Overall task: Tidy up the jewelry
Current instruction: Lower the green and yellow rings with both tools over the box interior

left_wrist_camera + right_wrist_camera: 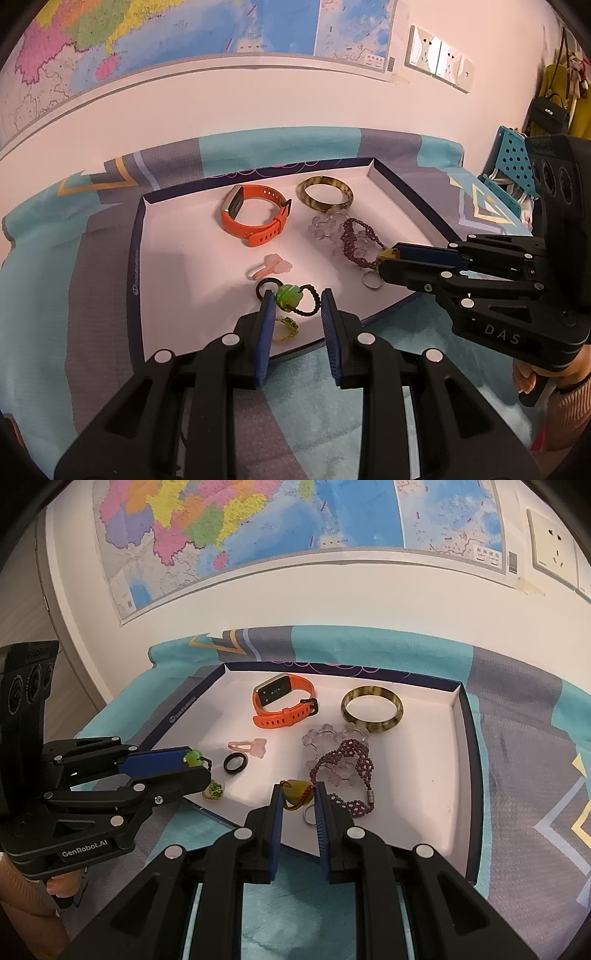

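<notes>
Both claws work inside the tray (458, 716). The right gripper (298, 805) grasps the amber pendant (295, 794); the left gripper (297, 299) pinches the green-bead hair tie (290, 295). Next, likely, each lifts its piece clear without snagging the purple beaded bracelet (351, 771) just beyond the right claw.

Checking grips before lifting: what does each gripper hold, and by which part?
Right gripper pinches the amber pendant across its stone. Left gripper appears to pinch the green-bead hair tie at its bead, near the fingertips.
</notes>
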Tool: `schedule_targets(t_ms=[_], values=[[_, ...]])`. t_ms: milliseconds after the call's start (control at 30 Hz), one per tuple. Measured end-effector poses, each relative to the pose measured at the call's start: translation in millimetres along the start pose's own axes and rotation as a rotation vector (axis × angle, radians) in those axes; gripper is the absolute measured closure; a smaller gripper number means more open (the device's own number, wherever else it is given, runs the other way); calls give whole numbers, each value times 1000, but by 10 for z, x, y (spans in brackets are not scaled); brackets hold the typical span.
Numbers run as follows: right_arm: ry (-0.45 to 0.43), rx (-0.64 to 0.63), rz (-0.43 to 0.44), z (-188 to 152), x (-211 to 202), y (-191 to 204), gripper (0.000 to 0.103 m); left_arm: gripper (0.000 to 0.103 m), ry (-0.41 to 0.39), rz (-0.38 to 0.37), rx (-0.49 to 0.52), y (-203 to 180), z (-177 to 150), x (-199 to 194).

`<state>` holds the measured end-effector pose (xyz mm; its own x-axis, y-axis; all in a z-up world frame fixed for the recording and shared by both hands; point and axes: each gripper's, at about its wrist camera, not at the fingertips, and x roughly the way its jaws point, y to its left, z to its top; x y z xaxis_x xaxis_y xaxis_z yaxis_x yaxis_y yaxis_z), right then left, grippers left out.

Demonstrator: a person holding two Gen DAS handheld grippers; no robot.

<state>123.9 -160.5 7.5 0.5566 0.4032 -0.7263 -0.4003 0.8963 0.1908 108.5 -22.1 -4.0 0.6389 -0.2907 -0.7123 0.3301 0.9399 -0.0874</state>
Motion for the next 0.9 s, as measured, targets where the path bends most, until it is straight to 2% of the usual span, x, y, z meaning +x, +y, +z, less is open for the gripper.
schedule_targets(t_ms=[900], values=[[40, 11, -13, 22, 203, -31, 88, 77, 36, 23, -25, 33, 16, 191]])
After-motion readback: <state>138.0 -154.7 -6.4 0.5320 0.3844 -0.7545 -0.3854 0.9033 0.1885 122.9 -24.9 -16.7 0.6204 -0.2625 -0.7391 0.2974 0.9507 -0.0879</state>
